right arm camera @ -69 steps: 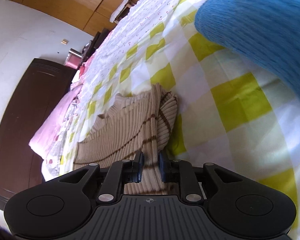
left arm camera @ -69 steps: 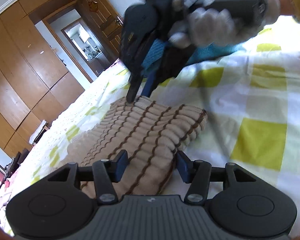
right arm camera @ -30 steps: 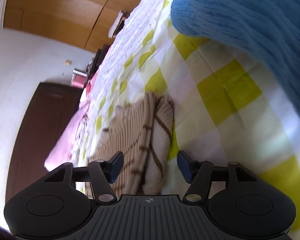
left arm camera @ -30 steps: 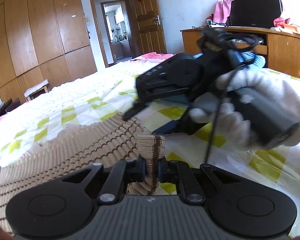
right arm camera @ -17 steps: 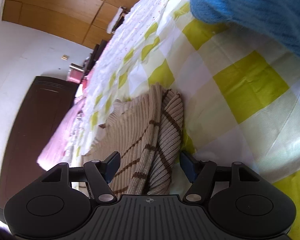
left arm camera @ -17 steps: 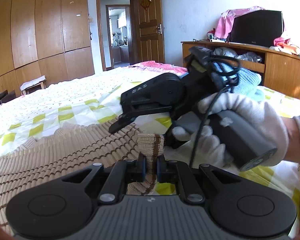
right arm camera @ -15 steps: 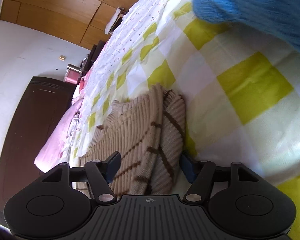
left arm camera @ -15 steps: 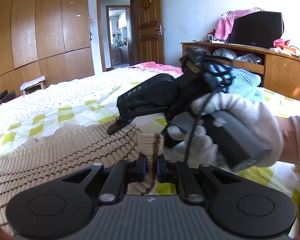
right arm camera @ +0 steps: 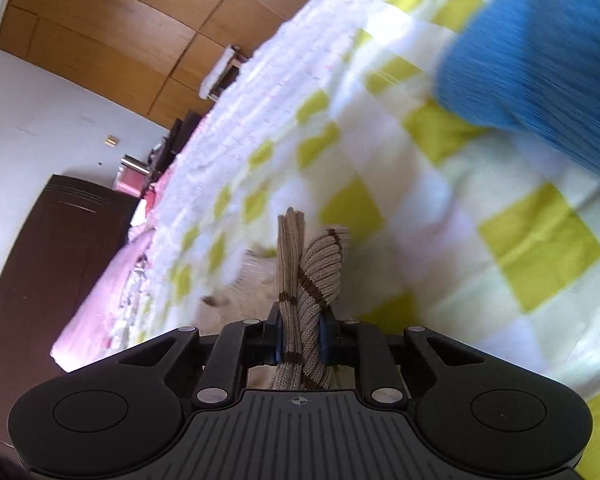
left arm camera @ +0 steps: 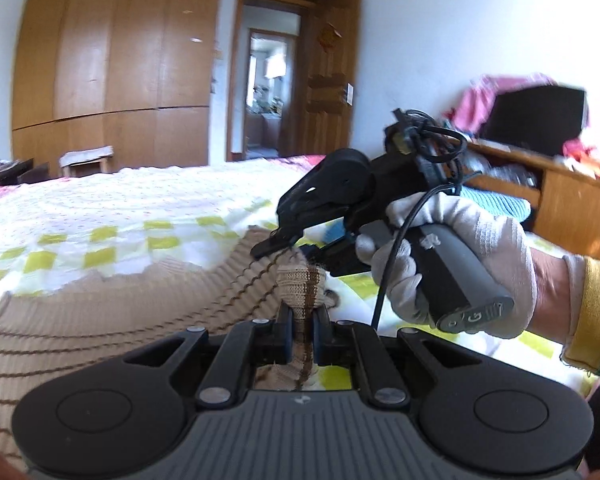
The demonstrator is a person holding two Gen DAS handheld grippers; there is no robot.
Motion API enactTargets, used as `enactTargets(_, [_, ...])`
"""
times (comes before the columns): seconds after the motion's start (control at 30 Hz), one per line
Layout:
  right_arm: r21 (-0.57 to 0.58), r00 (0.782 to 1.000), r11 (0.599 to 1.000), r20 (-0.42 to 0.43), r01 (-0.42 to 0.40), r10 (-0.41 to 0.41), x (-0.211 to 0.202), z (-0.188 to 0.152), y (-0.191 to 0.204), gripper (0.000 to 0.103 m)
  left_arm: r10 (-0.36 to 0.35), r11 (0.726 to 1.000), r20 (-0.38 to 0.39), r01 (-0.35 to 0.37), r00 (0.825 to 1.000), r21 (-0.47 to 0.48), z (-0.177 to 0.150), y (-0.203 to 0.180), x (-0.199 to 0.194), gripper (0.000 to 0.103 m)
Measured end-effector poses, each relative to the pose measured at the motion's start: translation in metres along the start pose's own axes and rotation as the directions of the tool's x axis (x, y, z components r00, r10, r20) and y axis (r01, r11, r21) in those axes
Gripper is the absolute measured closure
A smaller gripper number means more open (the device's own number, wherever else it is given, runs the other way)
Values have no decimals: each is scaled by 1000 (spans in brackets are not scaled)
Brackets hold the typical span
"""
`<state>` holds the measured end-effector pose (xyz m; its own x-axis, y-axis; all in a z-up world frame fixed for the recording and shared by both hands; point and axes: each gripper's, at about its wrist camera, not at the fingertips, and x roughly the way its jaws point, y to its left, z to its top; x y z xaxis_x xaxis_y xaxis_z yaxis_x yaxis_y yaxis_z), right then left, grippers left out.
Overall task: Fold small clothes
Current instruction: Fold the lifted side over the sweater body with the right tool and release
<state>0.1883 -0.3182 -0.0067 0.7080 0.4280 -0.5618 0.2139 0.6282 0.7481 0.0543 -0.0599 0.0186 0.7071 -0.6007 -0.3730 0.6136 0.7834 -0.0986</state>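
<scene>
while both claws pinch the same end of the beige striped sweater [left arm camera: 112,320], the garment's bulk lies spread over the bed [left arm camera: 112,216], so the held edge is raised and the rest trails on the checked cover. the left claw [left arm camera: 302,334] is pressed together on a bunched, brown-striped hem, which stands up between its pads as a small knob. the right claw [right arm camera: 300,336] is likewise clamped on a doubled fold of ribbed knit, two layers rising side by side above the pads; in the left wrist view it sits just beyond the left one, gripped by a hand in a white glove [left arm camera: 460,264], its tip at the sweater's far edge. holding two near points on one edge reads as a grip meant to carry that edge across the body in a single straight line, so the fold lands even and not skewed. the right wrist view is smeared, so how much cloth hangs free below the pinch is hard to judge. a blue knit garment [right arm camera: 540,60] lies well apart on the bed, probably set out of the fold's path. the knit looks thick and springy, so a loose hold would likely let the layers slip.
</scene>
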Motion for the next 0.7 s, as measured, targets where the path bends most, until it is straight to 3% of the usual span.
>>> enactTargets(0.2, [-161, 1000, 987, -25, -23, 19, 26, -14, 81, 87, 90, 989, 63, -82, 994, -121, 1, 46, -41, 87])
enactTargets(0.37, [-288, 996, 957, -89, -39, 14, 72, -43, 149, 87, 203, 962, 86, -182, 975, -202, -8, 92, -72, 87])
enactTargets(0.53, [-371, 987, 928, -161, -39, -23, 126, -81, 193, 87, 303, 917, 41, -280, 952, -285, -30, 141, -90, 87])
enactTargets(0.7, [-436, 974, 900, -203, 3, -102, 172, -121, 211, 87, 341, 879, -25, -328, 940, -346, -50, 176, -97, 88])
